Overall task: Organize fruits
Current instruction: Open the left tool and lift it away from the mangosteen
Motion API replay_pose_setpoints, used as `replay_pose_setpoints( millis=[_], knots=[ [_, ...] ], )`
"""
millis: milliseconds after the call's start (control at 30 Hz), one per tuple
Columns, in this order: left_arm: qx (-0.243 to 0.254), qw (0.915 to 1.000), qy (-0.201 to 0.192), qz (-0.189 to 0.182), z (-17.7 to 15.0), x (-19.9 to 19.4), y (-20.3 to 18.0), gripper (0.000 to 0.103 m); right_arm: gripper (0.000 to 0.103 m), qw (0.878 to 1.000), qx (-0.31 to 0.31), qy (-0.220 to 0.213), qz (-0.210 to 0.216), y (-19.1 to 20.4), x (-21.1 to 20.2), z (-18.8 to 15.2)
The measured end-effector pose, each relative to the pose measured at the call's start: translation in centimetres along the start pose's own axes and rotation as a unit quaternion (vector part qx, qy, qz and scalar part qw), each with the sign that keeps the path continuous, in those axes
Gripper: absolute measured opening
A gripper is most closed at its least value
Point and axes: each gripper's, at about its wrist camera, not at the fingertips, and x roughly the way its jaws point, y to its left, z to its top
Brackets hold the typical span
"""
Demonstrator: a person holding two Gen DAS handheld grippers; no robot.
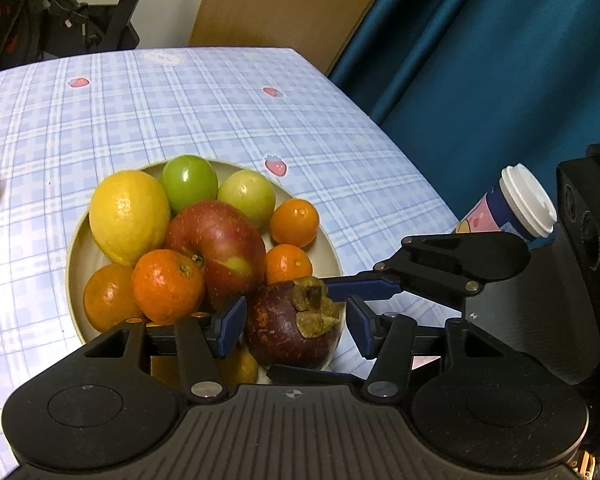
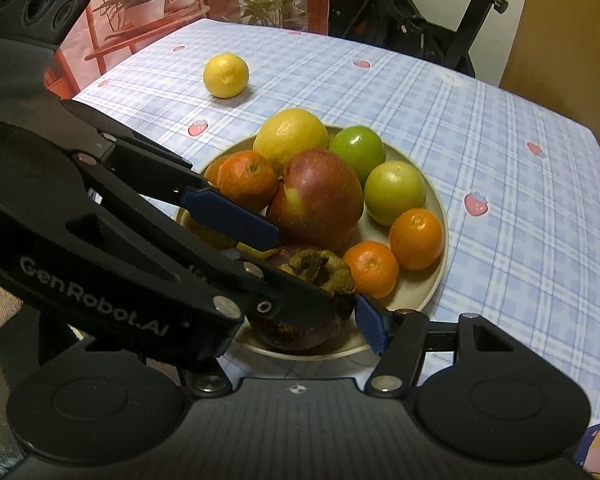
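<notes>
A beige plate (image 1: 332, 260) (image 2: 436, 204) holds a lemon (image 1: 128, 216), a red apple (image 1: 220, 248), two green fruits, several small oranges and a dark purple mangosteen (image 1: 284, 332) (image 2: 300, 332) at its near edge. My left gripper (image 1: 296, 332) is open with its blue pads on either side of the mangosteen, apart from it. My right gripper (image 2: 308, 304) is also open around the mangosteen; one of its fingers (image 1: 364, 286) reaches in from the right beside the mangosteen's calyx. A second lemon (image 2: 225, 75) lies alone on the tablecloth beyond the plate.
The table has a blue plaid cloth (image 1: 220, 112) with strawberry prints. A paper cup with a white lid (image 1: 516, 208) stands off the table's right edge, by a teal curtain (image 1: 480, 60). An exercise machine (image 2: 412, 12) stands behind the table.
</notes>
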Motion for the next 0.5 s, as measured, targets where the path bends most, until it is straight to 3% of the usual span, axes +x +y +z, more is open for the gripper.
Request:
replay_pose_setpoints(
  millis=[500],
  knots=[
    [0.020,0.9973,-0.071,0.001,1.7,-4.9,0.0,0.058,0.063,0.998,-0.024,-0.055,-0.009,1.0,-3.6,3.4]
  ],
)
